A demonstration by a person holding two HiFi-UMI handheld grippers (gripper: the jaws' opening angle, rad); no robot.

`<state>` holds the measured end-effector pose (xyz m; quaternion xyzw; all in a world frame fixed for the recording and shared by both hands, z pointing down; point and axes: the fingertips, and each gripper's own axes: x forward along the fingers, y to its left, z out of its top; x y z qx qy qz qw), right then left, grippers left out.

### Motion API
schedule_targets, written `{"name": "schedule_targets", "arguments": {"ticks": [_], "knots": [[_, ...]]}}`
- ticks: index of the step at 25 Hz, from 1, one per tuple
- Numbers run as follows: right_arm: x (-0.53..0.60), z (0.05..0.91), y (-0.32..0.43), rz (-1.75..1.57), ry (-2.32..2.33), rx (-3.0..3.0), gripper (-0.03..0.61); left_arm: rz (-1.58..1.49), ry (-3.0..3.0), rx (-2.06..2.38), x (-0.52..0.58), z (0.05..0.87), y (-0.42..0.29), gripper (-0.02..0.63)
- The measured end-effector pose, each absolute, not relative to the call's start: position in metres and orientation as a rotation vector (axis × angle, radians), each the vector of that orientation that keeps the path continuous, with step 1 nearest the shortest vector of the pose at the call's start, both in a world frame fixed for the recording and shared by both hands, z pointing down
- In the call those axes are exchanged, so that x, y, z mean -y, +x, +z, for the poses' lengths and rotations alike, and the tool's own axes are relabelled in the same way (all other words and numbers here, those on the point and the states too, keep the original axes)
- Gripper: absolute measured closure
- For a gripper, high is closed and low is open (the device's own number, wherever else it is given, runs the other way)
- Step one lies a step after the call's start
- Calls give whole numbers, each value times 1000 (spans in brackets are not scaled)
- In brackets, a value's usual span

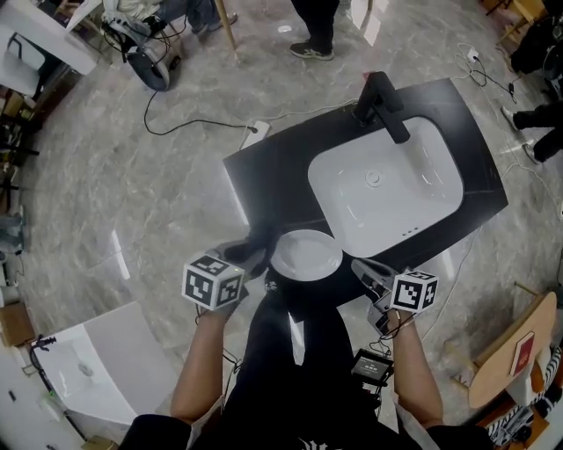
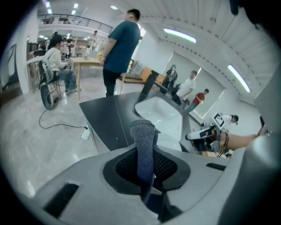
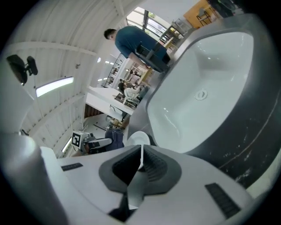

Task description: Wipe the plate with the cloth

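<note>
A white plate [image 1: 305, 255] is held over the near edge of the black counter [image 1: 273, 176], in front of the white sink basin [image 1: 387, 186]. My right gripper [image 1: 366, 272] is shut on the plate's right rim; in the right gripper view the thin rim of the plate [image 3: 140, 159] runs between the jaws of that gripper [image 3: 139, 166]. My left gripper [image 1: 250, 260] is shut on a dark blue-grey cloth [image 1: 249, 250] just left of the plate. The cloth [image 2: 143, 149] stands up between the jaws of the left gripper [image 2: 145, 178].
A black faucet [image 1: 383, 104] stands behind the basin. Cables and a power strip [image 1: 255, 134] lie on the marble floor to the left. A wooden chair [image 1: 517, 352] is at the right, a white table [image 1: 97, 365] at lower left. A person [image 1: 315, 25] stands beyond the counter.
</note>
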<state>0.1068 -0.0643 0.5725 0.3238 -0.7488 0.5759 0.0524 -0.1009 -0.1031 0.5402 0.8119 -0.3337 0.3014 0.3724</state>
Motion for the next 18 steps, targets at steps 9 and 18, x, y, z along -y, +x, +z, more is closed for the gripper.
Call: {"name": "schedule_targets", "arguments": {"ticks": [9, 18], "knots": [[57, 472, 90, 1321, 910, 2721, 574, 189, 2232, 820, 75, 464, -92, 561], [31, 397, 71, 952, 884, 2895, 575, -14, 2361, 808, 42, 400, -89, 561]]}}
